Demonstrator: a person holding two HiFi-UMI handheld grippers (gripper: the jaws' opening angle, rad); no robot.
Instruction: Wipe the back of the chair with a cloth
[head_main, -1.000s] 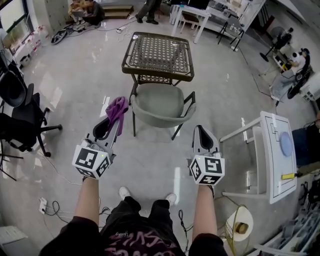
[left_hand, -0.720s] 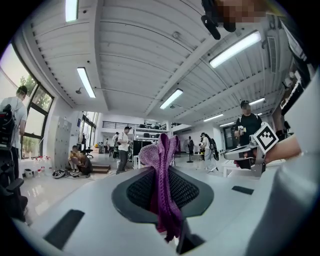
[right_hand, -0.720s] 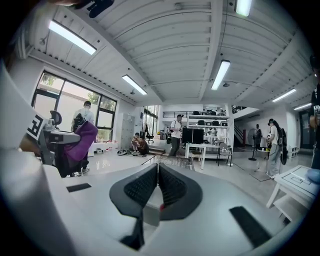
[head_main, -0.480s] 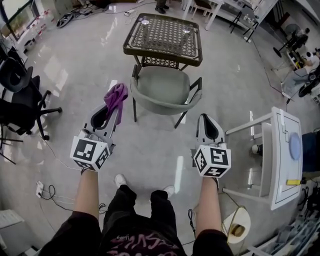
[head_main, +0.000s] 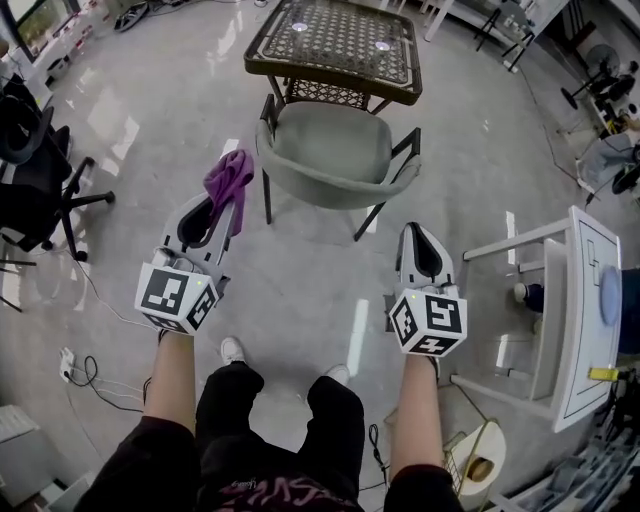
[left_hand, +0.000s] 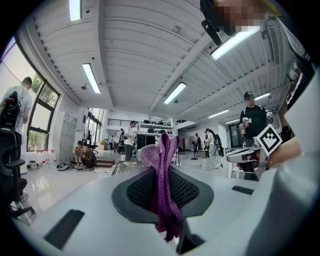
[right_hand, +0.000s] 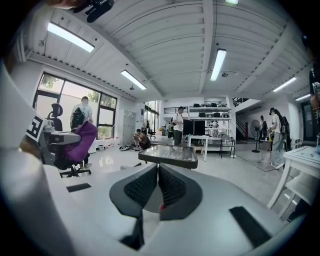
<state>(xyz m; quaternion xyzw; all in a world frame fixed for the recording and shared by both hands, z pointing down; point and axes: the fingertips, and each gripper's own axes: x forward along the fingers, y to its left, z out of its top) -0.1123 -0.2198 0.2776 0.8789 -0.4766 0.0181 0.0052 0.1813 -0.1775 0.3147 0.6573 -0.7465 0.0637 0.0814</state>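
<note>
A grey-green armchair (head_main: 338, 160) stands ahead of me, its curved back (head_main: 335, 190) turned my way and its seat under a wicker table (head_main: 335, 40). My left gripper (head_main: 228, 192) is shut on a purple cloth (head_main: 229, 176), held left of the chair's back and apart from it. In the left gripper view the purple cloth (left_hand: 162, 175) runs up between the pads and flops over the tips. My right gripper (head_main: 421, 236) is shut with nothing in it, short of the chair's right rear leg. The right gripper view shows its pads (right_hand: 172, 185) pressed together.
A black office chair (head_main: 40, 190) stands at the left. A white table (head_main: 580, 310) is at the right, with a reel (head_main: 478, 462) on the floor near it. Cables and a power strip (head_main: 70, 365) lie lower left. People stand and sit in the room's far part.
I have stepped closer: the chair and table have slid nearer and up in the head view. Both grippers keep their hold and relative pose, the cloth still in the left one.
</note>
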